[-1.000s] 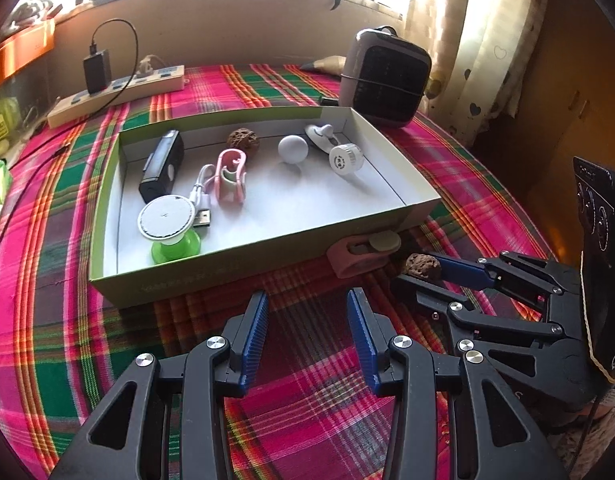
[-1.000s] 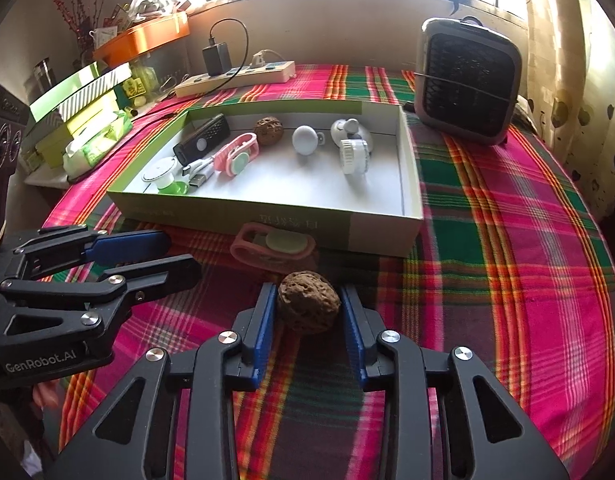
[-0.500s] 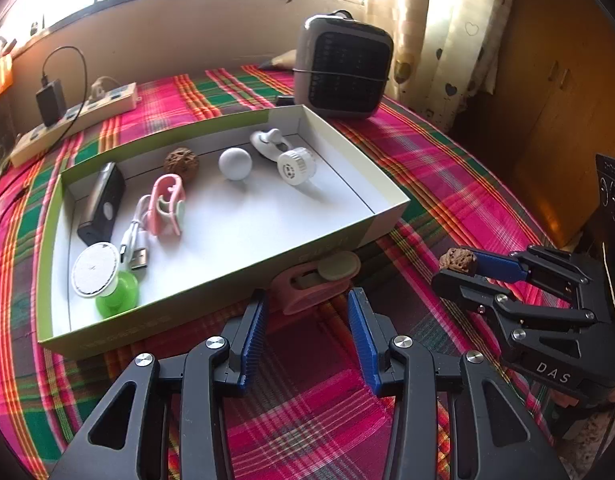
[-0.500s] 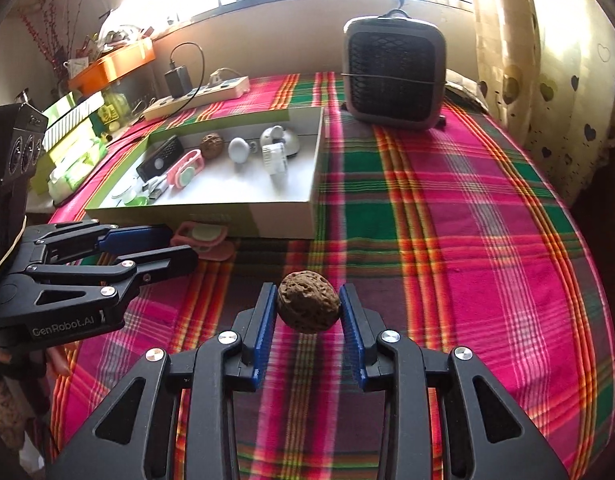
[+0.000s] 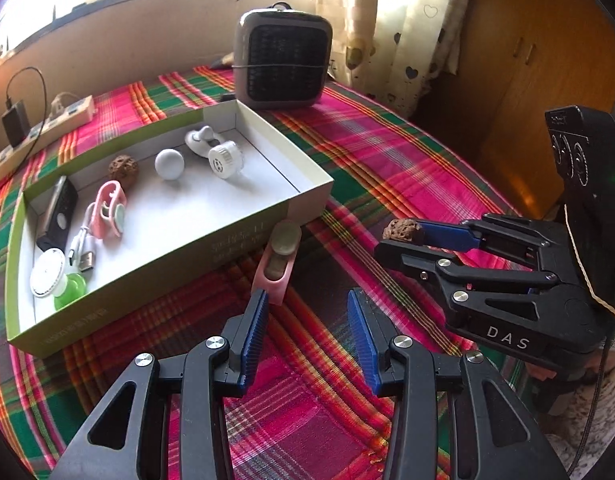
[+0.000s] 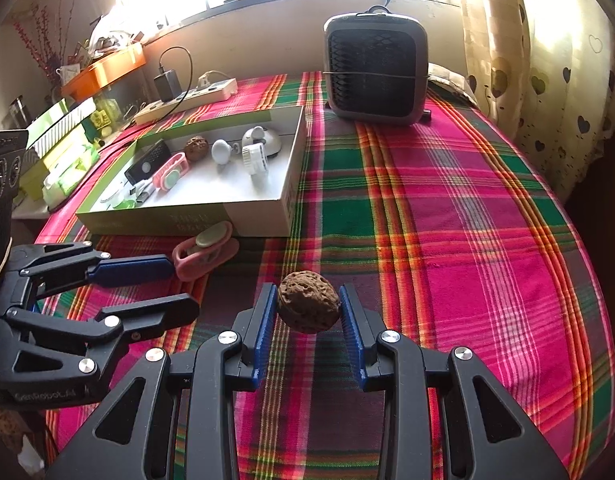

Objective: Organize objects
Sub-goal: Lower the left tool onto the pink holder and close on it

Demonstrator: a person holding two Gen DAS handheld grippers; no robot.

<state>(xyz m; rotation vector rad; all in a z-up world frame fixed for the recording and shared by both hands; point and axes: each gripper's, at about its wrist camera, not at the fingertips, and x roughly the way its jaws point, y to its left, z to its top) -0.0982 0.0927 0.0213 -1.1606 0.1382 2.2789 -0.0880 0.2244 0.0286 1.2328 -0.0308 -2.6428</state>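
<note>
My right gripper (image 6: pixel 307 312) is shut on a brown walnut (image 6: pixel 308 301), held above the plaid cloth; the same walnut (image 5: pixel 402 229) shows between its fingers in the left wrist view. My left gripper (image 5: pixel 307 320) stands open and empty, its left fingertip just short of a pink clip (image 5: pixel 277 264) with a grey disc that lies against the front wall of the green-edged box (image 5: pixel 155 280). Inside the box are a second walnut (image 5: pixel 123 167), a white ball (image 5: pixel 169 164), a white brush head (image 5: pixel 223 156), another pink clip (image 5: pixel 111 210), a black device (image 5: pixel 59 216) and a USB cable (image 5: pixel 83 248).
A grey fan heater (image 6: pixel 375 76) stands behind the box at the table's far side. A power strip (image 6: pixel 187 100) with a charger lies at the back left. Green boxes (image 6: pixel 59 148) sit on a shelf to the left. Bare plaid cloth (image 6: pixel 447 220) spreads to the right.
Both hands have shifted right, so the box now sits further left in each view. The pink clip has come closer to my left fingers. The walnut stays gripped on the right.
</note>
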